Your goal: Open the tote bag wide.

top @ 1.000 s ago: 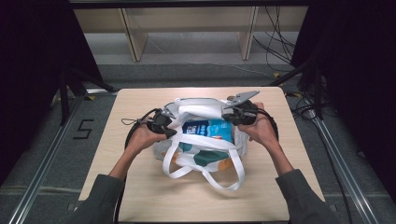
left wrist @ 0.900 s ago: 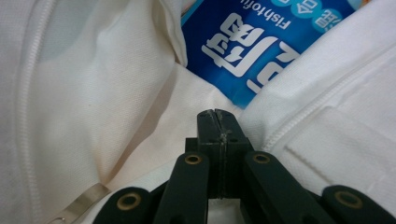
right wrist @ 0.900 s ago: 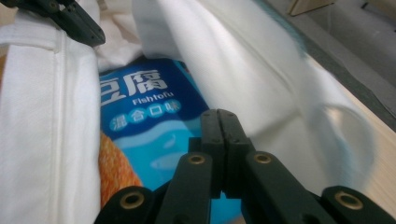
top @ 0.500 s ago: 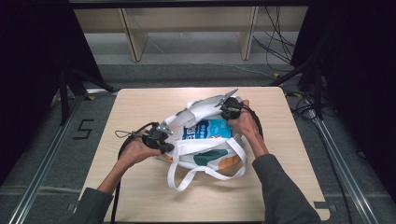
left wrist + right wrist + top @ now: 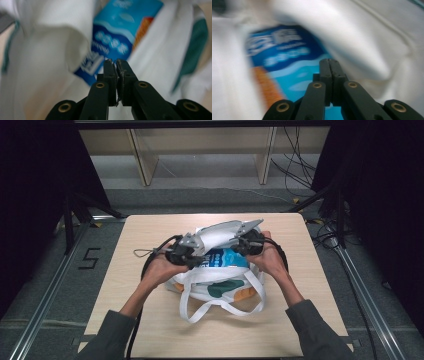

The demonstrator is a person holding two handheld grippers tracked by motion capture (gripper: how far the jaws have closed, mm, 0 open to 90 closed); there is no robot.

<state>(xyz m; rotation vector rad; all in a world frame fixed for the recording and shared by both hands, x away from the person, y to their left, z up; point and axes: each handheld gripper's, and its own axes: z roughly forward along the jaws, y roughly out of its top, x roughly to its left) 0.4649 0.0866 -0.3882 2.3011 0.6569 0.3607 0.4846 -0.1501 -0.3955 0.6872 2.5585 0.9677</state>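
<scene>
The white tote bag (image 5: 220,282) lies near the centre of the surface (image 5: 150,227), mouth turned toward twelve o'clock, its two strap loops trailing toward six o'clock. Inside the mouth sits a blue packet (image 5: 223,259), printed face up; it also shows ahead of the jaws in both gripper views, blurred.

Step in hand, as judged: the packet is being bagged, or the mouth of the bag is being held apart over it — the upper flap of cloth is lifted between the two tools.

The left tool (image 5: 186,256) sits at the nine o'clock edge of the mouth, the right tool (image 5: 248,245) at the three o'clock edge. Both are closed. In the left gripper view the left tool (image 5: 116,62) has its jaws nearly touching, with what may be a thin sliver of cloth between them — whether it is pinched cannot be told. The right tool (image 5: 329,61) has its jaws flush together with nothing visible between them.

Next move, as judged: a secure hold on each rim of the mouth before any lifting.

Obstructions: the loose straps and the cables trailing from both tools. Wooden shelving (image 5: 200,150) stands beyond, at twelve o'clock, well apart.
</scene>
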